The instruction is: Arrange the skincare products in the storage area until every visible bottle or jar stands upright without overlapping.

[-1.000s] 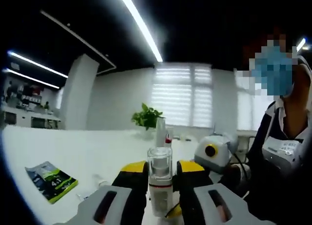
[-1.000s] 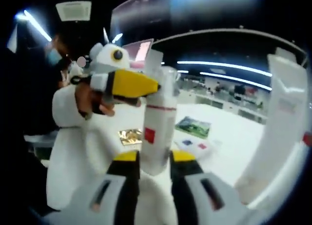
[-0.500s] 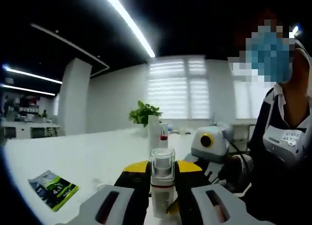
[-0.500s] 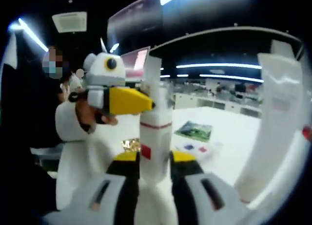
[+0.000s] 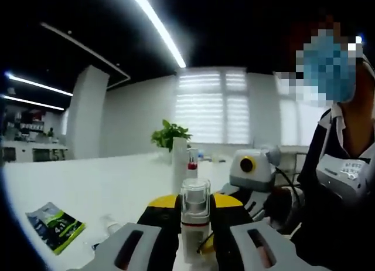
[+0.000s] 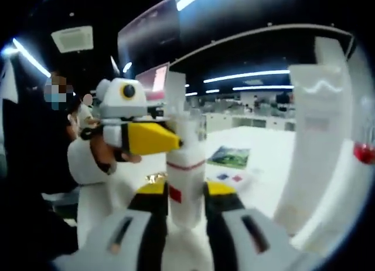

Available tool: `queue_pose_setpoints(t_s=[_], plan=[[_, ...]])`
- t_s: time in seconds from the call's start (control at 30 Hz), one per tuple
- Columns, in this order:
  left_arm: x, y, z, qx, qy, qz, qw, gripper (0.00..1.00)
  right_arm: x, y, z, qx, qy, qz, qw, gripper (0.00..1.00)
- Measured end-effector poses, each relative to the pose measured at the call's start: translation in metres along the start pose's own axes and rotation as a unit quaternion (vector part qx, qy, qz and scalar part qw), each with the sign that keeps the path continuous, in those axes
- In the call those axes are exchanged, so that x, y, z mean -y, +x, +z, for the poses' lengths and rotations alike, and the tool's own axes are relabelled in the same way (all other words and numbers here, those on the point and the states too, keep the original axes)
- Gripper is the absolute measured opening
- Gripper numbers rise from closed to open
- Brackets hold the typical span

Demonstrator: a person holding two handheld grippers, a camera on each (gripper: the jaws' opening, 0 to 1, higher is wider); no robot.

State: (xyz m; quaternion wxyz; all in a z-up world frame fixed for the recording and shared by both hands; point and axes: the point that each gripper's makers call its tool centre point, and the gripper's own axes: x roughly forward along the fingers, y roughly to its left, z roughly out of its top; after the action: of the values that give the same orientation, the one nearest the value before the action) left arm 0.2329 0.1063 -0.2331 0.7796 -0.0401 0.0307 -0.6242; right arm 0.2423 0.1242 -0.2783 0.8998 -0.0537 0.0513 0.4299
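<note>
White tabletop [image 5: 105,183] stretches wide under both views, and the biggest hazard stands on it: a tall white tube [image 6: 328,142] at three o'clock in the right gripper view, upright, close enough that a sideways swing of the right gripper [image 6: 186,206] could knock it flat. Next in size, the small pump bottle [image 6: 185,165] sits between both pairs of jaws at once; the left gripper [image 6: 146,136] reaches its neck from nine o'clock. If the two hands pull unevenly, the bottle could twist, tip or slip out. In the left gripper view the same bottle, with its clear cap [image 5: 194,197], stands upright at six o'clock, pinched between narrowly parted yellow-tipped jaws. The right jaws likewise close on its lower body. A green sachet [image 5: 55,224] lies at eight o'clock, well apart.
</note>
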Motion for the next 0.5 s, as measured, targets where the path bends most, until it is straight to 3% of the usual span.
queue_pose_setpoints(t_s=[0.2, 0.5], plan=[[0.004, 0.006, -0.003, -0.003, 0.000, -0.006, 1.0000, 0.19, 0.004, -0.006, -0.003, -0.005, -0.012, -0.011, 0.9998, 0.22], [0.011, 0.017, 0.000, 0.008, -0.010, -0.020, 0.9997, 0.20, 0.008, -0.018, 0.000, 0.015, 0.004, -0.022, 0.9996, 0.22]])
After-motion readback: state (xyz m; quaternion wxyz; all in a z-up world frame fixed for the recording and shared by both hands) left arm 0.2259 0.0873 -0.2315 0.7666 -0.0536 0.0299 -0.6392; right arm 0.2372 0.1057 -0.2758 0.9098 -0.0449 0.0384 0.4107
